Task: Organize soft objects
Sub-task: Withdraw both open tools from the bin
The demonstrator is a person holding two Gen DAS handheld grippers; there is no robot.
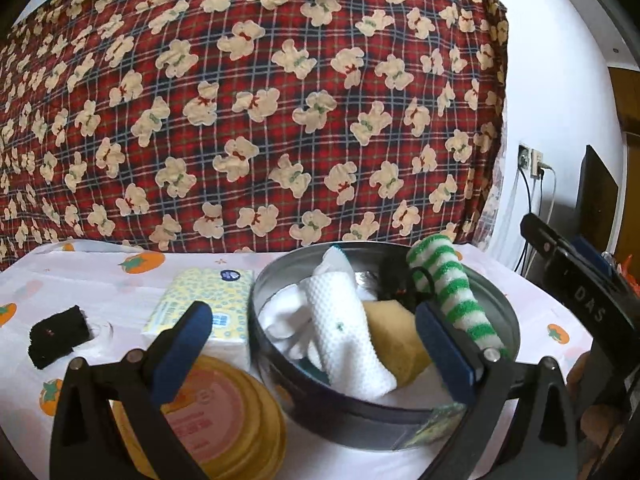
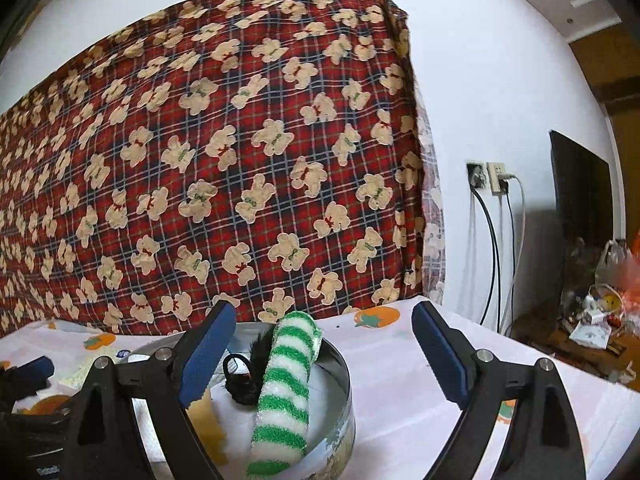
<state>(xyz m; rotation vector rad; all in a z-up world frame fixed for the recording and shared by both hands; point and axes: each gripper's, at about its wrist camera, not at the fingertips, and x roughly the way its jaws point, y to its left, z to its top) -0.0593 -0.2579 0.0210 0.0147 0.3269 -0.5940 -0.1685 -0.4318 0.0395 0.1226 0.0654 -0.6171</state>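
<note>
A round metal tin (image 1: pixel 508 320) stands on the fruit-print tablecloth. In it lie a white waffle cloth (image 1: pixel 352 340), a yellow sponge (image 1: pixel 396 336), a black fuzzy item (image 1: pixel 392 280) and a green-and-white striped sock (image 1: pixel 452 292) leaning on the rim. My left gripper (image 1: pixel 316 356) is open, its blue pads astride the tin's near side, holding nothing. My right gripper (image 2: pixel 324 356) is open too and empty. The striped sock (image 2: pixel 284 392) and the tin (image 2: pixel 340 368) sit below and between its fingers.
Left of the tin lie a tissue pack (image 1: pixel 208 304), a yellow-and-pink round lid (image 1: pixel 224 416) and a small black cloth (image 1: pixel 56 336). A red plaid bear-print blanket (image 1: pixel 256 112) rises behind the table. A dark screen (image 2: pixel 580 196), wall sockets and clutter are at the right.
</note>
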